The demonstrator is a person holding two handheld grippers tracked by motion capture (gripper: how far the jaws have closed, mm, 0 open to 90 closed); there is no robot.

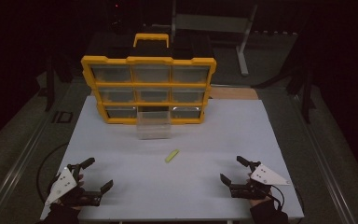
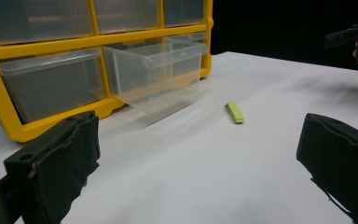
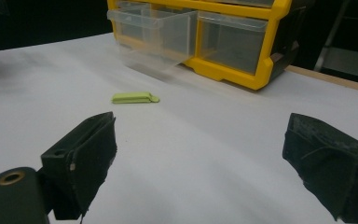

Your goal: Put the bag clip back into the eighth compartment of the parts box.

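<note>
As seen in the high view, one green clip [image 1: 172,156] on the white bench [image 1: 121,140] between left gripper [image 1: 95,176] and right gripper [image 1: 233,170], both released, one yellow organizer [image 1: 149,59], nine drawers, one clear drawer [image 1: 153,125] pulled out, left gripper view, clip [image 2: 234,112] beyond spread jaws, right gripper view, clip [image 3: 134,97] ahead, jaws apart.

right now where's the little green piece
In the high view the small green piece lies flat on the white table, near its middle, just in front of the pulled-out clear drawer and between the two grippers, touching neither.
</note>
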